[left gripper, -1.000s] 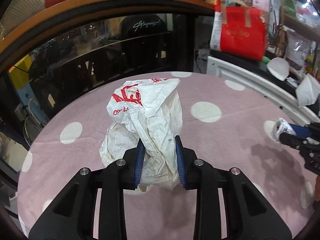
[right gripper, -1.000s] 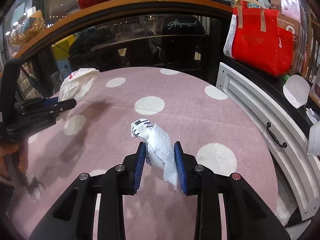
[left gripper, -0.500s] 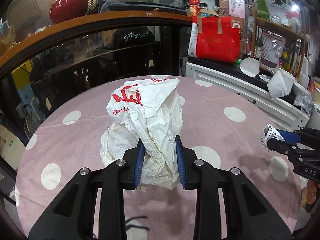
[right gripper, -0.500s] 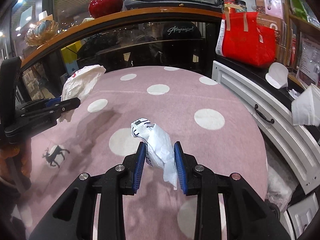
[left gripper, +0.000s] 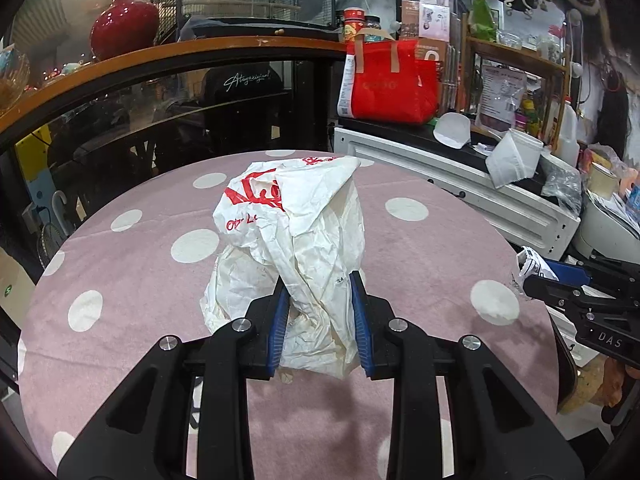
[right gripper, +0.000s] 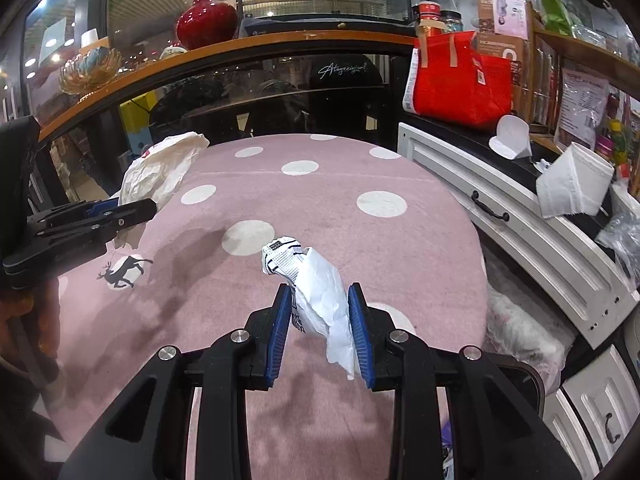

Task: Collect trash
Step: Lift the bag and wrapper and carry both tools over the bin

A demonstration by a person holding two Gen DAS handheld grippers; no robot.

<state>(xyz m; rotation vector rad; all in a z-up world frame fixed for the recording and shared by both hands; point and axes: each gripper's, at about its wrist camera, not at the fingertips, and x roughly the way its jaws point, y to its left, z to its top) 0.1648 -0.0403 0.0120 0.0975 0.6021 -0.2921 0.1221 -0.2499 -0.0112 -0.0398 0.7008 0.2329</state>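
My left gripper [left gripper: 318, 292] is shut on a crumpled white paper bag with red print [left gripper: 296, 236], held above the pink polka-dot table [left gripper: 132, 280]. My right gripper [right gripper: 318, 300] is shut on a small crumpled white wrapper with black print [right gripper: 316, 284]. In the left wrist view the right gripper [left gripper: 560, 280] shows at the right edge with its wrapper [left gripper: 530, 264]. In the right wrist view the left gripper [right gripper: 120, 212] is at the left with the paper bag [right gripper: 164, 168].
A white cabinet with drawer handles [right gripper: 520, 216] runs along the table's right side, with a red tote bag [right gripper: 460, 80] and white masks [right gripper: 576, 184] on top. A glass counter with a wooden rim [left gripper: 160, 56] and a red vase [left gripper: 124, 24] stands behind. A trash bag [right gripper: 520, 332] lies beside the table.
Both grippers have drawn back from the counter with their trash still gripped. More of the table and the cabinet on the right have come into view.
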